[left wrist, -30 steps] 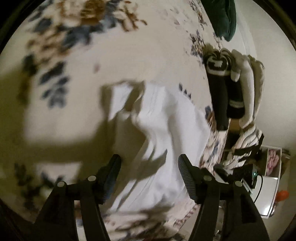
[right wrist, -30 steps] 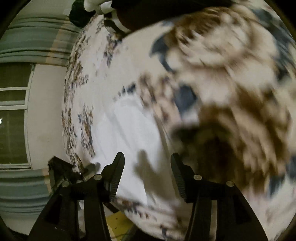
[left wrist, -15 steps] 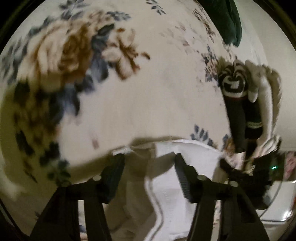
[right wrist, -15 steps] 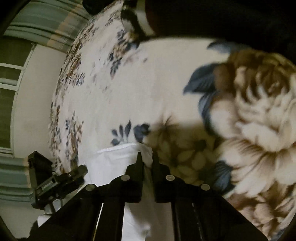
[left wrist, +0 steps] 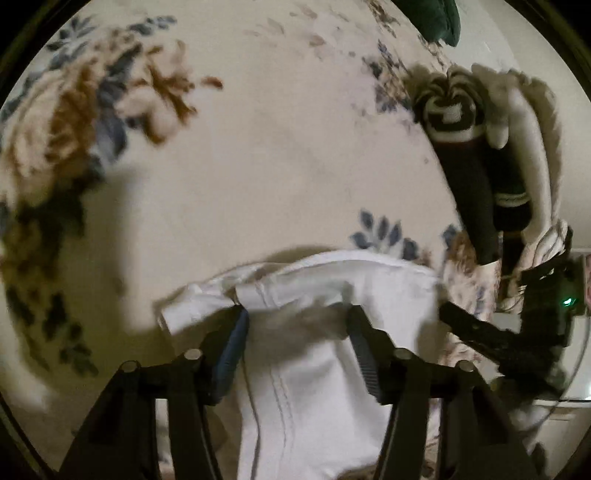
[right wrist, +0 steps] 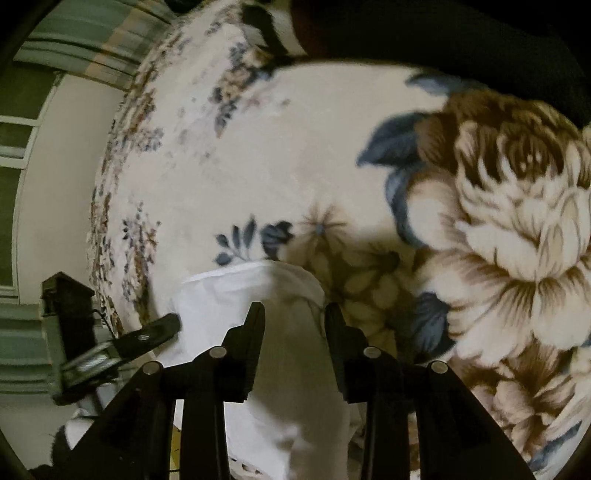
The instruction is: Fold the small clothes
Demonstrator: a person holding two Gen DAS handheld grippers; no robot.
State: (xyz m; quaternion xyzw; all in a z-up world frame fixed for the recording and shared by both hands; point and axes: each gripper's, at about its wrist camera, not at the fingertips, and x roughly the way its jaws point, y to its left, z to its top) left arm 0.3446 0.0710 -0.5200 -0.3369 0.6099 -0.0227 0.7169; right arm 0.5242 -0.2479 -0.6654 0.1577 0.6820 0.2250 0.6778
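A small white garment (left wrist: 325, 295) lies folded on a floral bedspread (left wrist: 258, 166); its folded far edge runs across the view and a seam runs down toward me. My left gripper (left wrist: 297, 321) is open, its fingers straddling the cloth just above it. In the right wrist view the same white garment (right wrist: 236, 295) lies under my right gripper (right wrist: 293, 314), which is open with the cloth between its fingers. The other gripper shows in each view at the garment's edge.
A row of rolled black, striped and cream socks (left wrist: 480, 166) lies at the right of the bed. A dark green cushion (left wrist: 436, 18) sits at the far edge. The bed edge, wall and striped curtain (right wrist: 74, 44) are to the left in the right wrist view.
The right gripper was shut on the garment's edge half a second ago and has opened. Both grippers moved forward over the bed, and the garment now lies folded over.
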